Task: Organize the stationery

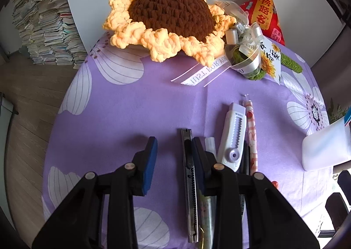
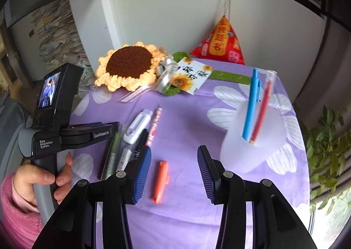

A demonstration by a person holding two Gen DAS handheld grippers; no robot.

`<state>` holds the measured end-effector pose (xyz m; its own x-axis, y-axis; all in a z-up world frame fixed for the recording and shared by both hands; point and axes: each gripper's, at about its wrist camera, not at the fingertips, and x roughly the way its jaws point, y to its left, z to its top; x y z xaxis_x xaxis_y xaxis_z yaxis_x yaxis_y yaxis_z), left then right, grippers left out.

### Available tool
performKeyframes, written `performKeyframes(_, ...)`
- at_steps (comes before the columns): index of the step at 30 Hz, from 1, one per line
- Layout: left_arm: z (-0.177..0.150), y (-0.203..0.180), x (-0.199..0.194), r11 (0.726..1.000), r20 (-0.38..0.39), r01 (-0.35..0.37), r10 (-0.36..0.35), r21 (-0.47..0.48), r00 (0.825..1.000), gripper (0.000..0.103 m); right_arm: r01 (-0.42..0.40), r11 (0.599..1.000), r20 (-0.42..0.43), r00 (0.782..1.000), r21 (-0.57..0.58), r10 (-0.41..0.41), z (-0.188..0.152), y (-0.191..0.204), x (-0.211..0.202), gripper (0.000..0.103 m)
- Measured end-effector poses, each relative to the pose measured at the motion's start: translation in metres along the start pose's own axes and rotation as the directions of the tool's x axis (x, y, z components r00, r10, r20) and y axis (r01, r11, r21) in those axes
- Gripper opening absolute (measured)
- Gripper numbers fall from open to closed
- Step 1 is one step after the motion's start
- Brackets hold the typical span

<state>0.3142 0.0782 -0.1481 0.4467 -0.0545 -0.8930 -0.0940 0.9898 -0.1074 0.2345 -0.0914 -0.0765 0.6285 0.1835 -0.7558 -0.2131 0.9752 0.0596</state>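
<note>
- while two pens, a blue pen [image 2: 251,104] and a red pen [image 2: 262,111], already stand in the frosted cup [image 2: 252,152] on the right side of the table, most of the stationery is not yet sorted, so i judge the task is only at an early part.
- the cup stands upright on the purple flowered tablecloth [image 1: 131,113], well apart from the group of loose things.
- this group lies near the middle-left of the table in the right wrist view: a metal utility knife [image 1: 189,183], a white cutter [image 1: 233,137], a pink patterned pen [image 1: 251,130], and some dark and green pens that lie close together; how many there are i cannot tell.
- an orange pen cap or short marker [image 2: 161,181] lies alone on the cloth, between the fingers of the right gripper [image 2: 174,174] in the picture, but the gripper looks to be above it and the pads do not touch it.
- the jaws of the right gripper stand moderately wide and hold nothing.
- the left gripper [image 1: 174,161] points down at the group; its jaws are rather narrow but open, and the metal knife lies just beside the inner face of its right finger, not pressed from both sides.
- a hand [image 2: 41,178] in a pink sleeve holds the left gripper's handle.
- still left, as i judge: to lift each loose piece and put it into the cup, or to lay it in order.
- the crochet sunflower [image 1: 166,21] and the red pouch [image 1: 266,12] at the back seem to be decoration only.
</note>
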Motion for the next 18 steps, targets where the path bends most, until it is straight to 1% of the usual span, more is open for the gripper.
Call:
performKeyframes(3,0.003,0.004,0.002,1.0,-0.006,0.017,-0.017,-0.014,1.0,0.03,-0.002,1.0,-0.008,1.0,-0.014,0.002,0.006,0.005,0.007,0.045)
performKeyframes(7,0.004,0.012,0.001,0.999,-0.008,0.017,-0.017,-0.032,1.0,0.03,-0.001,1.0,-0.035,0.999,-0.003,0.001,0.017,0.008,0.022,0.045)
performKeyframes(12,0.008,0.015,0.003,0.998,-0.023,0.032,-0.033,-0.053,0.999,0.03,-0.04,0.999,-0.078,0.996,0.001,0.04,0.023,0.014,0.038,0.045)
performKeyframes(14,0.009,0.012,0.003,0.998,-0.025,0.029,-0.03,-0.049,0.999,0.029,-0.037,0.999,-0.101,0.994,0.015,0.038,0.027,0.015,0.05,0.045)
performKeyframes(18,0.01,0.01,0.004,0.999,-0.027,0.028,-0.029,-0.034,0.999,0.03,-0.013,0.997,-0.145,0.989,0.077,0.025,0.035,0.007,0.073,0.045)
